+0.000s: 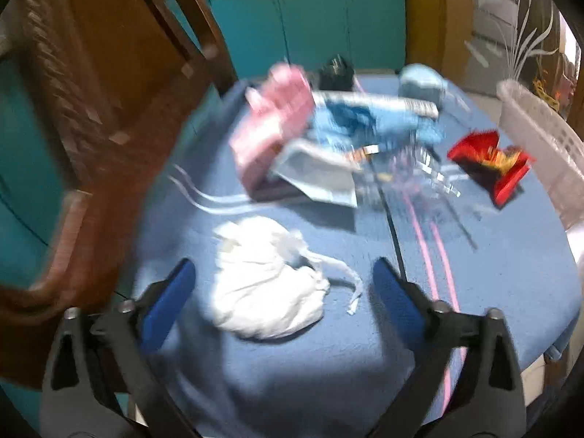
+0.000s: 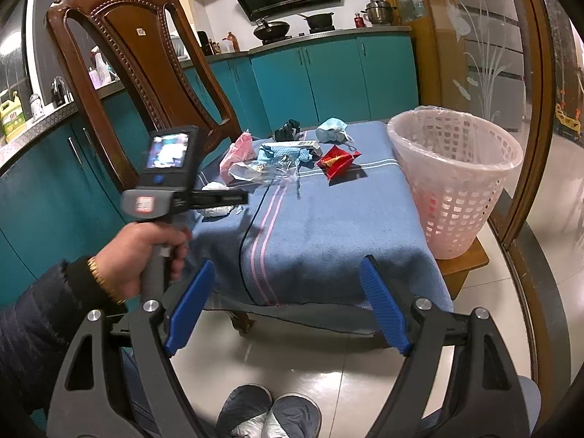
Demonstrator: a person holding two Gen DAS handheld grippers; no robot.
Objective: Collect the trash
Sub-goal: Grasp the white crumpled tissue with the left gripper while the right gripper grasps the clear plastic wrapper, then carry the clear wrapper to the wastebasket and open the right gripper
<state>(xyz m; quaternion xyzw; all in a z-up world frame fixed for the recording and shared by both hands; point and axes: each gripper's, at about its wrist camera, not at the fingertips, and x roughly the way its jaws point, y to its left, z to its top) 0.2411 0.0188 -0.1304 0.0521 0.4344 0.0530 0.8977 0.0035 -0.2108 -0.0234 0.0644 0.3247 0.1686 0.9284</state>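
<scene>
Both grippers gape empty: left gripper (image 1: 281, 292) straddles one white wad (image 1: 268, 284); right gripper (image 2: 288, 303) hangs back (one basket (image 2: 456, 182)).

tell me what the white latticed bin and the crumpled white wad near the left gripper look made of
White latticed bin: looks like rigid moulded plastic, with regular square holes, lined with a thin clear bag folded over its rim. Crumpled white wad: probably tissue or thin paper, matte with soft creases and a twisted tail; blur leaves a thin plastic bag possible.

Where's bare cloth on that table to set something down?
Free: the near part of the blue cloth, between the pink stripes and the white basket. Crowded: far end, from the pink bag to the red wrapper.
</scene>
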